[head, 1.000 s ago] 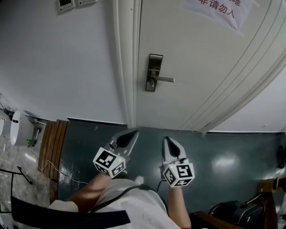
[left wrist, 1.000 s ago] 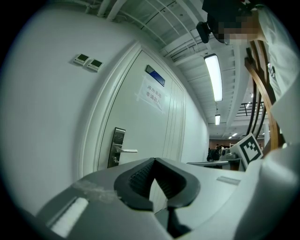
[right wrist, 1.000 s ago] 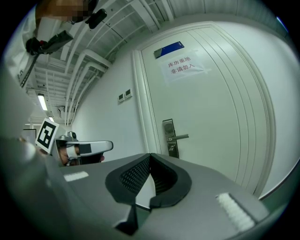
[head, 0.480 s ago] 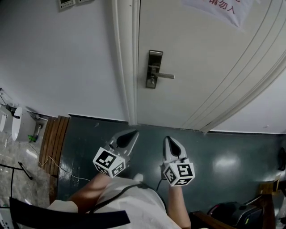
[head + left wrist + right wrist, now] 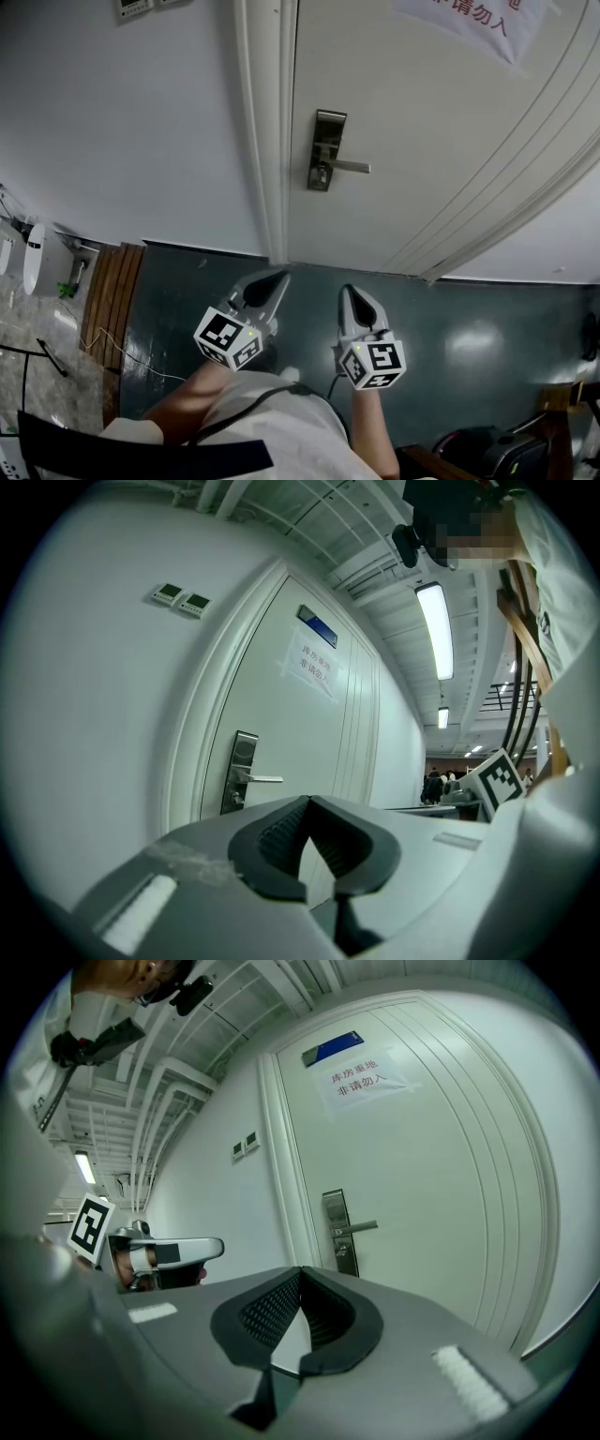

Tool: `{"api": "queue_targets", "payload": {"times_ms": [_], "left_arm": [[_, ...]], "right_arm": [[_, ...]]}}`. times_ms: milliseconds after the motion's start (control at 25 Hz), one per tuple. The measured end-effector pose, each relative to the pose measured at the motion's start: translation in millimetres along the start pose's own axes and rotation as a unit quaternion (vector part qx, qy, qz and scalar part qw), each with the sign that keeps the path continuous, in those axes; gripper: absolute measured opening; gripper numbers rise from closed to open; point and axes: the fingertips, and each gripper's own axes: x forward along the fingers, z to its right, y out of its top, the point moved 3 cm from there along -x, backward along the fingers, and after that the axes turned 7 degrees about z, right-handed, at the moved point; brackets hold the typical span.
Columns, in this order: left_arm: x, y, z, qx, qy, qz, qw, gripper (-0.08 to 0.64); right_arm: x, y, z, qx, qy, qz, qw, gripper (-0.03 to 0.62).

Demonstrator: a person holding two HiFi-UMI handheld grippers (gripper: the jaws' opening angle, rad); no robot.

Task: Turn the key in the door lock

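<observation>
Since the door lock (image 5: 325, 150) stands well apart on the white door (image 5: 422, 112), nothing is gripped yet | left gripper (image 5: 272, 281): jaws together, empty | right gripper (image 5: 352, 295): jaws together, empty, aimed doorward | key (image 5: 319, 177): judged seated under lever handle (image 5: 349, 167), too small to confirm.

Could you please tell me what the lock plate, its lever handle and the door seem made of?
Silver rectangular lock plate and lever handle: likely brushed metal, dull grey sheen. White panelled door: smooth painted finish with moulded grooves; wood or metal beneath is unclear.
</observation>
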Motion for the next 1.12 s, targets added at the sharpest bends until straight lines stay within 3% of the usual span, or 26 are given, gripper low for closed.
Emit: {"api": "queue_targets", "payload": {"times_ms": [440, 1120], "left_arm": [[51, 6, -61, -0.013, -0.016, -0.001, 0.9998, 0.005], [118, 10, -147, -0.045, -0.084, -0.018, 0.9954, 0.005]], "right_arm": [[68, 8, 19, -0.014, -0.017, -0.012, 1.000, 0.008], [168, 9, 31, -0.026, -0.070, -0.032, 0.997, 0.009]]}}
